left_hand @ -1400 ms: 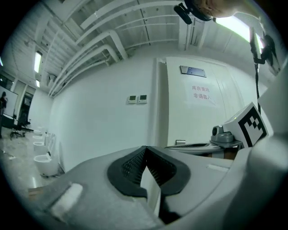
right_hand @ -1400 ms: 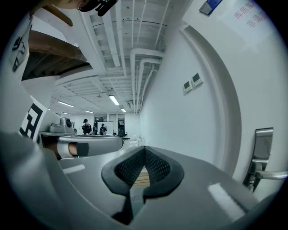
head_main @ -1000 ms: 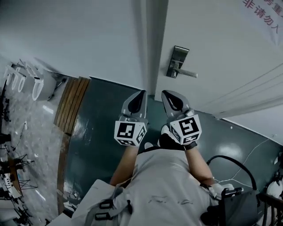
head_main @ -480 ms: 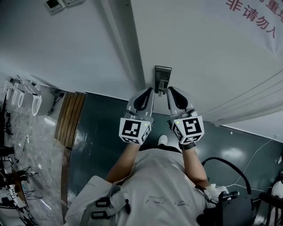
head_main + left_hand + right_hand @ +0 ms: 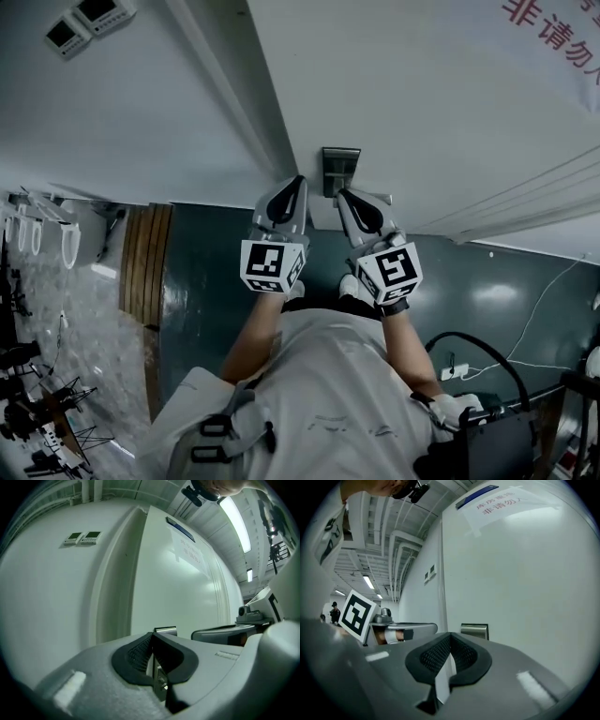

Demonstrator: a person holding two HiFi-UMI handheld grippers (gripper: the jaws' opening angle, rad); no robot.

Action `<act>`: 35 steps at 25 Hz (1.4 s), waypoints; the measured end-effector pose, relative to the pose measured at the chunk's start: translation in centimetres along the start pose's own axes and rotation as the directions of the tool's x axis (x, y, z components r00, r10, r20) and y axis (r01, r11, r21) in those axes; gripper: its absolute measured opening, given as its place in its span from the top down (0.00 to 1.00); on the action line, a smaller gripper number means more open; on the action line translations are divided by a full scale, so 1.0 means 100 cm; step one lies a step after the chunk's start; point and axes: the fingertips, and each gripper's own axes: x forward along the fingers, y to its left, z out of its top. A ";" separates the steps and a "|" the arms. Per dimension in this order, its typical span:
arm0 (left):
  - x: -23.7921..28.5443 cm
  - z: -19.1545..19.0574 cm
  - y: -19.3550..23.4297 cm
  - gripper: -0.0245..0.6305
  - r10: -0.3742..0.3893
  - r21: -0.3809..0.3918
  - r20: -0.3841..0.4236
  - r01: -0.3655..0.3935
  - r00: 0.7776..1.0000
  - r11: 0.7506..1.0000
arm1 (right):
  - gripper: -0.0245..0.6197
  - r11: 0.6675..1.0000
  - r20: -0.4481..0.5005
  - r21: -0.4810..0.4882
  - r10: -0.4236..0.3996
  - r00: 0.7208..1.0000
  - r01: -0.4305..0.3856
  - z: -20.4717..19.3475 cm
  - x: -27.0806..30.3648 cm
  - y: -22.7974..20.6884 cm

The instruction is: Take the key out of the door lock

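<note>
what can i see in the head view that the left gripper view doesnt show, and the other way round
Only the head view: the dark floor, the person's shirt and the wooden strip by the wall.
Only the left gripper view: the ceiling light, and the left gripper's pads close up, pressed together.
Both: the door, the lock plate, the wall panels and the sign on the door.
</note>
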 end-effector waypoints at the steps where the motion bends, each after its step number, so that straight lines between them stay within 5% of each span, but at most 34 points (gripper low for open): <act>1: 0.002 -0.002 0.005 0.96 -0.006 0.004 -0.005 0.006 1.000 1.000 | 0.95 1.000 -0.009 0.012 -0.018 1.000 0.018 -0.004 0.000 0.000; 3: 0.008 -0.008 0.015 0.96 -0.022 0.010 -0.025 0.022 0.999 1.000 | 0.95 0.998 -0.036 0.031 -0.059 0.998 0.060 -0.016 -0.001 -0.001; 5: 0.018 -0.018 0.020 0.77 -0.058 0.024 -0.059 0.059 0.997 0.998 | 0.95 0.994 -0.070 0.037 -0.097 0.993 0.100 -0.028 -0.002 -0.003; 8: 0.027 -0.029 0.028 0.73 -0.098 0.034 -0.085 0.101 0.992 0.994 | 0.95 0.986 -0.110 0.058 -0.147 0.983 0.154 -0.047 -0.008 -0.003; 15: 0.048 -0.027 0.032 0.74 -0.163 0.032 -0.055 0.165 0.985 0.986 | 0.95 0.931 -0.209 0.200 -0.264 0.942 0.305 -0.095 -0.024 -0.013; 21: 0.051 -0.031 0.037 0.83 -0.146 0.019 -0.047 0.147 0.988 0.989 | 0.92 0.835 -0.270 0.425 -0.251 0.929 0.350 -0.146 -0.030 -0.013; 23: 0.050 -0.033 0.037 0.84 -0.147 0.032 -0.055 0.149 0.988 0.988 | 0.75 0.773 -0.272 0.543 -0.208 0.940 0.328 -0.163 -0.028 -0.010; 26: 0.049 -0.033 0.035 0.84 -0.146 0.037 -0.058 0.149 0.988 0.988 | 0.72 0.624 -0.225 0.727 -0.177 0.958 0.286 -0.184 -0.024 -0.011; 29: 0.050 -0.031 0.035 0.84 -0.152 0.021 -0.049 0.153 0.987 0.988 | 0.70 0.360 -0.030 0.928 -0.188 0.982 0.097 -0.196 -0.014 -0.023; 31: 0.050 -0.030 0.035 0.84 -0.153 0.013 -0.046 0.154 0.987 0.988 | 0.70 0.158 0.096 0.986 -0.256 0.962 -0.056 -0.204 -0.011 -0.033; 32: 0.050 -0.030 0.035 0.84 -0.153 0.012 -0.046 0.154 0.987 0.988 | 0.70 0.105 0.129 0.989 -0.290 0.948 -0.102 -0.208 -0.010 -0.037; 33: 0.050 -0.029 0.034 0.84 -0.153 0.010 -0.045 0.153 0.987 0.988 | 0.70 0.094 0.143 0.988 -0.309 0.940 -0.120 -0.210 -0.008 -0.040; 35: 0.050 -0.028 0.034 0.84 -0.153 0.008 -0.043 0.153 0.987 0.988 | 0.70 0.125 0.151 0.985 -0.312 0.938 -0.117 -0.212 -0.002 -0.041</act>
